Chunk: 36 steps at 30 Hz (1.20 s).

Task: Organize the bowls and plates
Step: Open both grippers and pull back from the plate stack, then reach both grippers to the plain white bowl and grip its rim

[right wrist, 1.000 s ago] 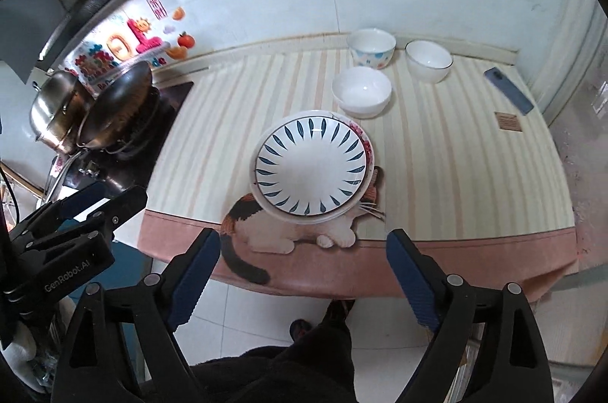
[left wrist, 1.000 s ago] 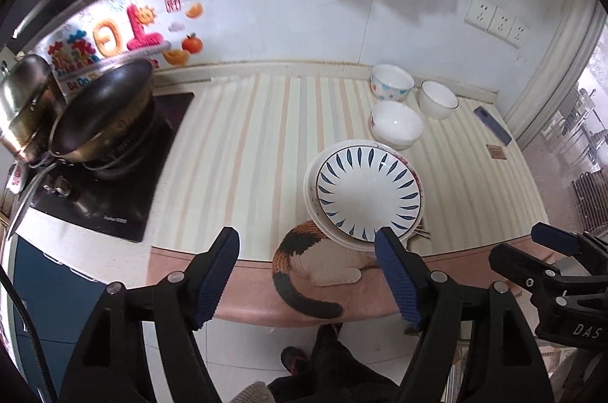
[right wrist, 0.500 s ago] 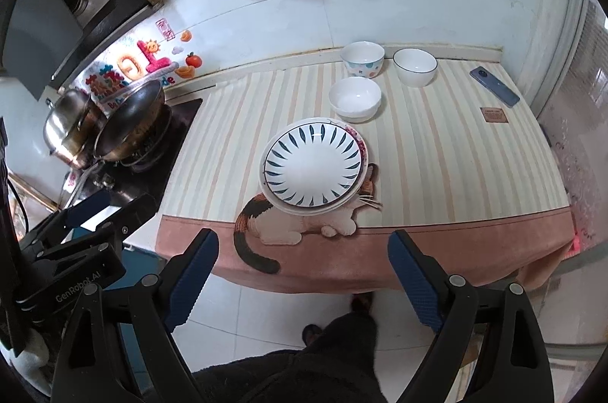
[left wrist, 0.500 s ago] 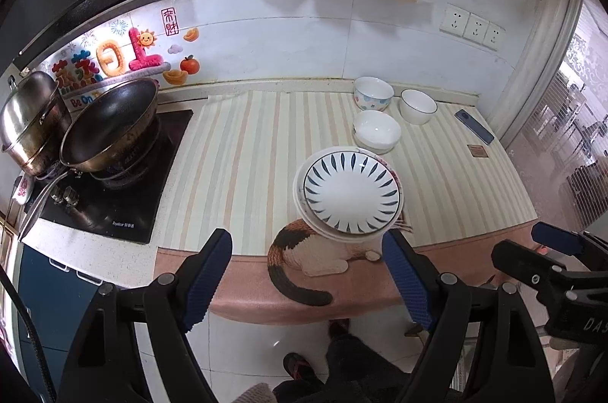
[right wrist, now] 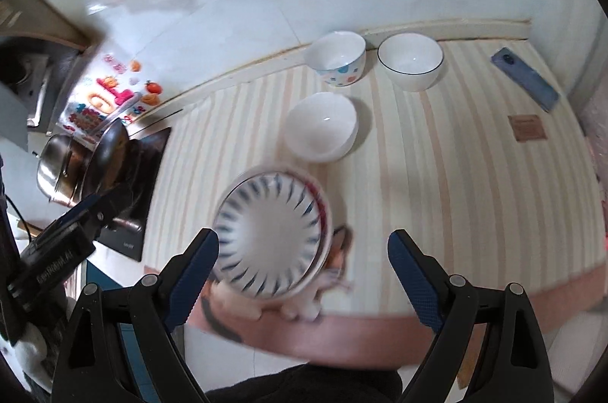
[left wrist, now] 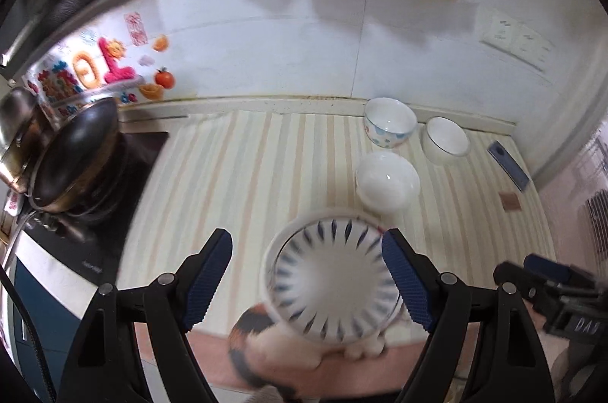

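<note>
Left wrist view: the left gripper hangs released above the front edge of a striped counter, its blue-padded fingers spread wide and grasping nothing. Between them, lower in the frame, lies a stack of plates, the top one white with dark blue rays, resting on a cat picture printed at the cloth's pink border. Just behind the stack sits a plain white bowl; farther back, near the wall, stand a dotted bowl and a dark-rimmed bowl, side by side. A phone lies at the far right, and a wok sits on the hob at left. Seen from the right wrist, the right gripper is likewise spread and empty, with the plates showing beside its left finger. Both frames are smeared by motion blur.
</note>
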### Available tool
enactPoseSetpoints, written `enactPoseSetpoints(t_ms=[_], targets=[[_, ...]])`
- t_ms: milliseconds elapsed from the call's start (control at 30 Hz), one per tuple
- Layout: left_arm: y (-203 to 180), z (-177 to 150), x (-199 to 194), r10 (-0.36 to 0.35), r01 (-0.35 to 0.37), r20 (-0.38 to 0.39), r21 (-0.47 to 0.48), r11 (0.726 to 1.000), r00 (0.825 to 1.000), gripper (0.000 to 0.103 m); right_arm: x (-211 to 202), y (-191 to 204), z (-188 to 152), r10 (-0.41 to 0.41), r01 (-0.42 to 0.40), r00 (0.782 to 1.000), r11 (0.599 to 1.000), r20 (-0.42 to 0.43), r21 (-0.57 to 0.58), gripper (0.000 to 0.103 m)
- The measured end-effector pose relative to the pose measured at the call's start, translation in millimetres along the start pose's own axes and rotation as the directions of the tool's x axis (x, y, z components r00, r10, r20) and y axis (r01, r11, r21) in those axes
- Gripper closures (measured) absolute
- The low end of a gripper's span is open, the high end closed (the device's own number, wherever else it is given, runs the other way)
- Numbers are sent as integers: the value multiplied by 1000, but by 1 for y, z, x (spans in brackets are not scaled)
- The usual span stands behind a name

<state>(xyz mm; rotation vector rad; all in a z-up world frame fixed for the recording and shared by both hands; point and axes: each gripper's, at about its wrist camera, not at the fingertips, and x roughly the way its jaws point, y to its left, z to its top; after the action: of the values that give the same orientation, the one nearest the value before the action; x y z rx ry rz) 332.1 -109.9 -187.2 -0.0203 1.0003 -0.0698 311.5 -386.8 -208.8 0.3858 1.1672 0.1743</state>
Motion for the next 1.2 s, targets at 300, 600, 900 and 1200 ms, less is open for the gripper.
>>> enactPoseSetpoints(t_ms=[300, 600, 900, 1200], targets=[[-30, 62, 151, -77, 53, -207, -120, 991, 975, 42, 142, -71, 104, 91, -79, 973, 995, -213, 62, 24], [-48, 63, 262, -138, 89, -398, -139, 986, 907, 87, 240, -87, 132, 139, -111, 933, 989, -332, 102, 80], [-69, 52, 244, -133, 107, -388, -87, 990, 912, 88, 226, -92, 127, 115, -85, 940, 991, -320, 107, 82], [-112, 28, 190, -175, 181, -348, -15, 983, 921, 88, 157, -111, 102, 70, -50, 962, 995, -263, 84, 82]])
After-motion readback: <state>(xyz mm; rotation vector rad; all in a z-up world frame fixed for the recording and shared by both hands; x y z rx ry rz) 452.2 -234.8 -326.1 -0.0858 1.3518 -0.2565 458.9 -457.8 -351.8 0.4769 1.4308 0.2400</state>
